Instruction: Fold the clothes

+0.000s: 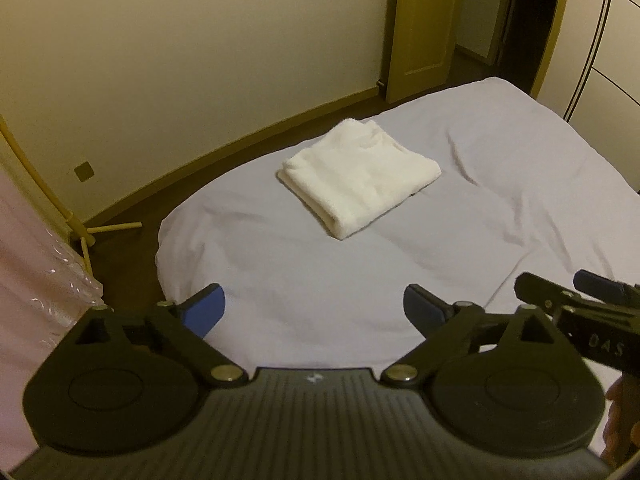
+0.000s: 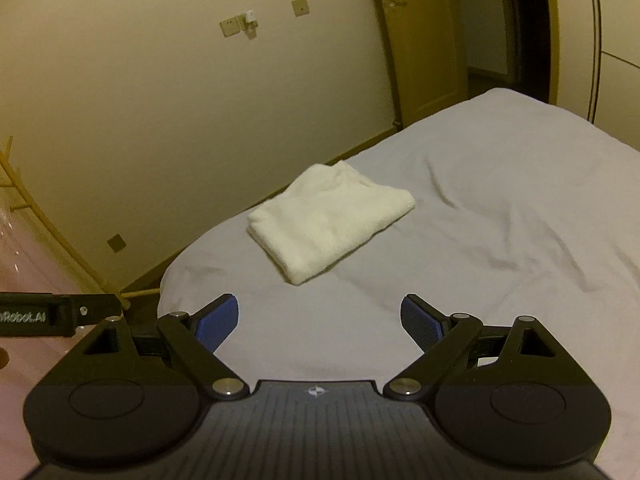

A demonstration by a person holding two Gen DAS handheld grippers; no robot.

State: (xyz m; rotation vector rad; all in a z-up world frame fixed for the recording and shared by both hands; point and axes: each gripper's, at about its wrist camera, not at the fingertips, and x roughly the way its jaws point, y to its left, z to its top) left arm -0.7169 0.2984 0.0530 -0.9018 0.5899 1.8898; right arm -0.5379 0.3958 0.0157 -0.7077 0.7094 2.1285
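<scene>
You are looking down at a bed [image 1: 500, 184] covered in a pale sheet [image 1: 300, 280] that runs smooth near you and shows soft creases and dents toward the far right side. Directly on the sheet lies one white towel [image 1: 360, 176], folded into a thick, roughly square stack with its rounded fold facing you and its loose edges toward the far wall; it sits flat, closer to the bed's left edge than to the right. From the right view you see the same towel [image 2: 328, 220] resting alone on the sheet, well apart from the creases
</scene>
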